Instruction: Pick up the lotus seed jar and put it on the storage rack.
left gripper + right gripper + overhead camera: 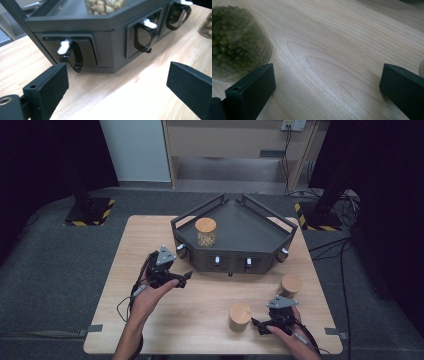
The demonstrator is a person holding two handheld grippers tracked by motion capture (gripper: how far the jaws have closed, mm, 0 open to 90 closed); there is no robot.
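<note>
left gripper (184, 279): spread, empty, low by rack (232, 227) front.
right gripper (259, 325): spread, empty, beside bean jar (239, 317).
risk: jaw may clip jar and tip it; left may bump rack scoops (76, 57).

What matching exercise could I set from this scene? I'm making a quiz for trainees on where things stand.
Things:
1. nut jar
2. bean jar
3. third jar
4. left gripper

Places:
A. on the table, just left of the right gripper
B. on the black rack
C. open, in front of the rack's left corner
D. on the table, beyond the right gripper, near the rack's right corner

Pairs: 1-B, 2-A, 3-D, 4-C
</note>
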